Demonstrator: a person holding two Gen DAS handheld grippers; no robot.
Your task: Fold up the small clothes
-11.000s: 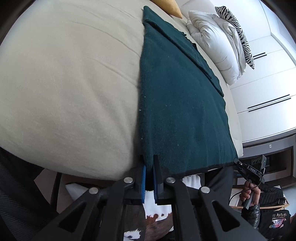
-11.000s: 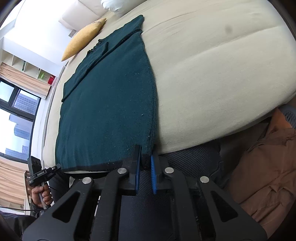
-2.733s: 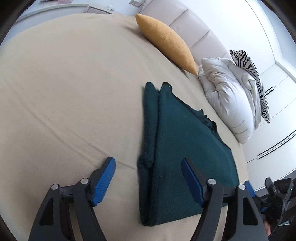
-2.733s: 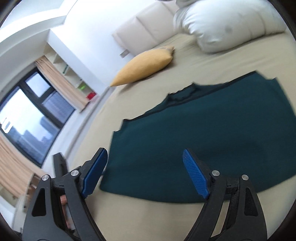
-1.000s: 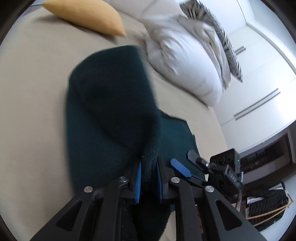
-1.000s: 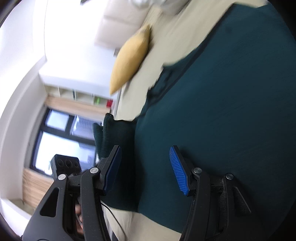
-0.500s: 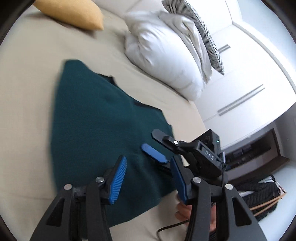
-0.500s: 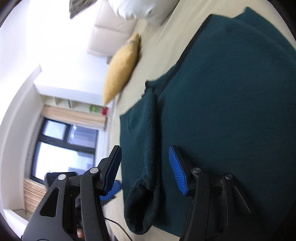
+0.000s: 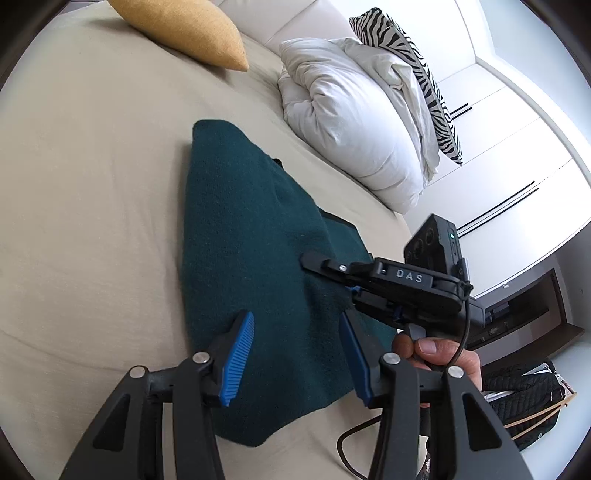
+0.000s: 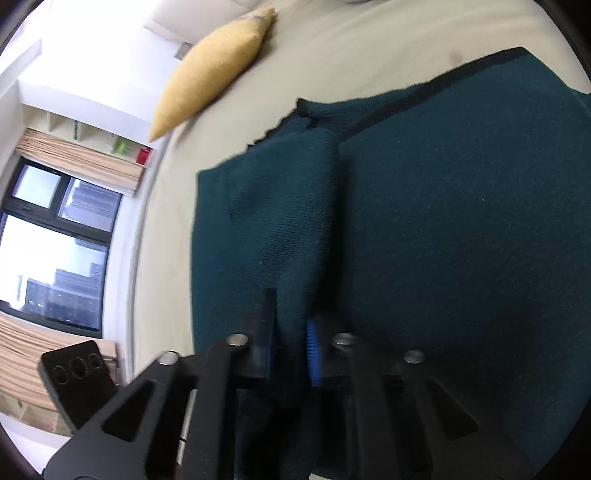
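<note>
In the left wrist view, the bed [image 9: 81, 192] filled the space to the left of the left gripper [image 9: 295, 354], its near edge cut off by the frame. A yellow cushion [image 9: 184, 29] lay far ahead and to the left, its upper end out of frame. The left gripper stood open, its blue pads wide apart and holding nothing, just over the near part of the green sweater [image 9: 251, 236]. The sweater lay flat on the bed straight ahead of that gripper, with a folded strip running along its top. Its near right corner was hidden behind the right gripper [image 9: 332, 267], which crossed in from the right with a hand [image 9: 436, 354] on its handle. A white duvet [image 9: 351, 122] and a zebra pillow [image 9: 410, 62] sat ahead to the right.

In the right wrist view, which was blurred, a window [image 10: 55, 240] showed to the left and the cushion [image 10: 210, 70] ahead. The right gripper [image 10: 291, 332] was closed on a raised fold of the sweater [image 10: 461, 221], cloth filling the narrow gap between its pads. The sweater's right and lower edges ran out of frame.
</note>
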